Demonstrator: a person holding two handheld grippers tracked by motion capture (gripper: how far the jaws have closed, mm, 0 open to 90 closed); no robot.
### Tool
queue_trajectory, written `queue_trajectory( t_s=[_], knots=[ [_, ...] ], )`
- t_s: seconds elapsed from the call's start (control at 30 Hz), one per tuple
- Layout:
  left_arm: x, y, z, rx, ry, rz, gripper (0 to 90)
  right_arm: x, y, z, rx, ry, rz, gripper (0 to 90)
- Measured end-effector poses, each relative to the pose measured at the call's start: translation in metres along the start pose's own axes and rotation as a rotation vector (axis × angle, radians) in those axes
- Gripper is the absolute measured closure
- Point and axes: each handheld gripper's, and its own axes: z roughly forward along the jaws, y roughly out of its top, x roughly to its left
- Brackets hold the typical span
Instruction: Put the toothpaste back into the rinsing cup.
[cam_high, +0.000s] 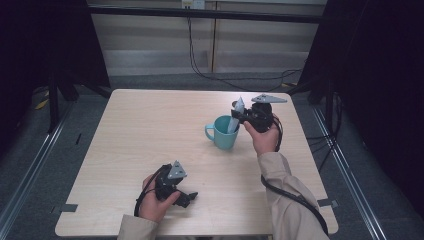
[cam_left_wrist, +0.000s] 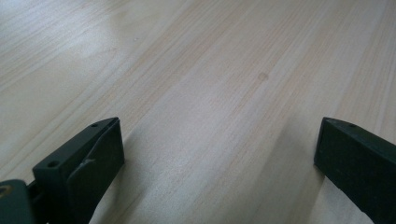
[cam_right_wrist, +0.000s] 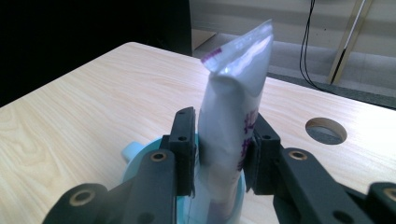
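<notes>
Upright, tube (cam_right_wrist: 232, 121) between right tool (cam_right_wrist: 218, 140) pads, base in cup (cam_high: 223, 132).

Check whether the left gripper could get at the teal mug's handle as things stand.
Probably yes. The left gripper rests open and empty near the table's front edge. The mug's handle faces that side across bare wood, while the right gripper grips the white tube above the rim.

table (cam_high: 150, 130) centre, wood | hole (cam_right_wrist: 326, 130) right of frame | cables (cam_high: 200, 70) top centre on floor
</notes>
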Motion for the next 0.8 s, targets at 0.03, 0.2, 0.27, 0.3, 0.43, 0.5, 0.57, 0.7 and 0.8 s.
queue_trajectory(
  t_s=[0.03,0.2,0.27,0.3,0.43,0.5,0.57,0.7,0.8],
  knots=[
    [0.0000,0.0000,0.0000,0.000,0.000,0.000,1.2,0.0000,0.0000,0.0000,0.000,0.000,0.000,68.0],
    [0.0000,0.0000,-0.0001,0.001,-0.001,-0.001,1.2,-0.0029,-0.0013,0.0057,-0.004,-0.001,0.007,67.8],
    [0.0000,0.0000,-0.0001,0.002,-0.001,-0.001,1.2,-0.0038,-0.0013,0.0070,-0.003,-0.004,0.009,67.8],
    [0.0000,0.0000,-0.0001,0.002,-0.001,-0.001,1.2,-0.0042,-0.0013,0.0073,-0.004,-0.005,0.009,67.6],
    [0.0000,0.0000,-0.0001,0.001,-0.001,-0.001,1.2,-0.0051,-0.0016,0.0088,-0.001,-0.008,0.015,66.2],
    [0.0000,0.0000,-0.0001,0.002,-0.001,0.000,1.2,-0.0056,-0.0020,0.0090,-0.002,-0.009,0.018,65.8],
    [0.0000,0.0000,0.0000,0.001,-0.001,-0.001,1.2,-0.0060,-0.0022,0.0090,-0.001,-0.008,0.020,65.3],
    [-0.0002,-0.0001,0.0001,0.000,-0.001,-0.003,1.2,-0.0069,-0.0037,0.0080,0.002,-0.012,0.027,63.6],
    [0.0000,0.0000,0.0000,0.001,-0.001,0.000,1.1,-0.0076,-0.0046,0.0073,0.007,-0.014,0.027,63.4]
  ],
)
